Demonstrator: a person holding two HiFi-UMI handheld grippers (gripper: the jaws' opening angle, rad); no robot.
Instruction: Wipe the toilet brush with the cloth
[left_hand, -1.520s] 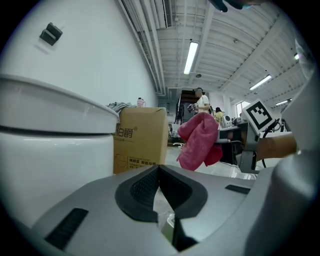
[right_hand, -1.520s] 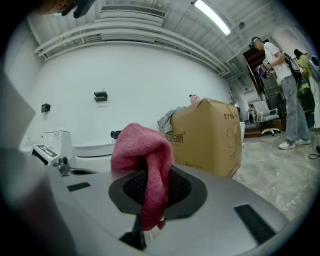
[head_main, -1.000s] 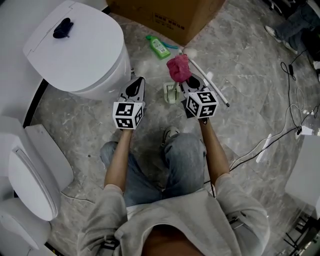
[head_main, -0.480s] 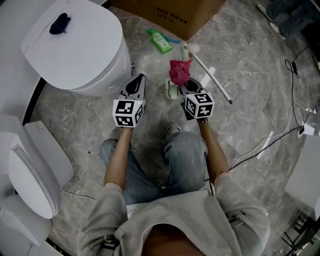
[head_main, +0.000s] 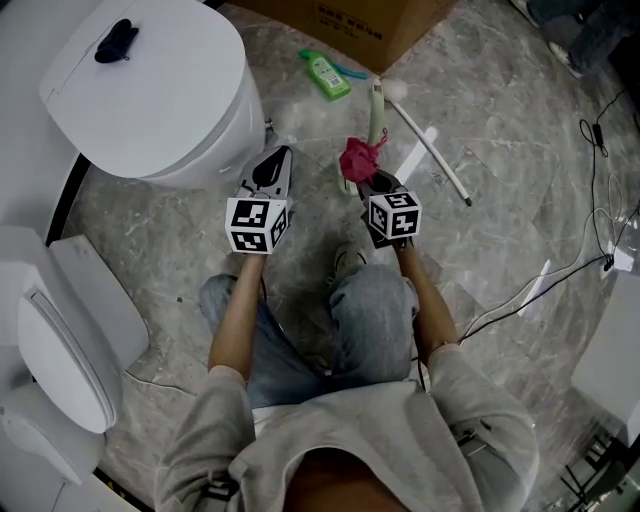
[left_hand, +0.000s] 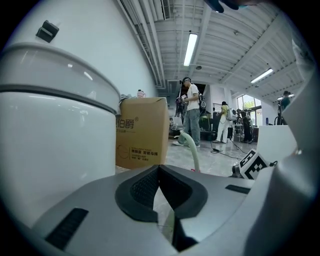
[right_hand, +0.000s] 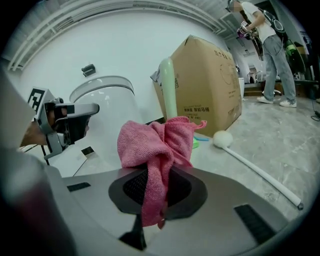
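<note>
Right gripper: jaws clenched on the pink cloth, which is bunched above them with one tail hanging down between the pads.

Left gripper: jaws closed, nothing between them. It is parked low beside the toilet, same spot as 1 s ago.

Changes vs earlier frames:
- The cloth has come toward the person in the head view and now sits at the lower end of the toilet brush.
- The brush's pale green handle was mostly covered by the cloth 1 s ago. A long stretch of it now shows beyond the cloth, pointing toward the cardboard box.
- The right marker cube has pulled back slightly with the cloth.

In the right gripper view the handle stands upright directly behind the cloth. Can't tell if the two are actually touching.

The brush stands on the floor between the toilet and a white rod. A green bottle lies near the box. None of these three has moved.
</note>
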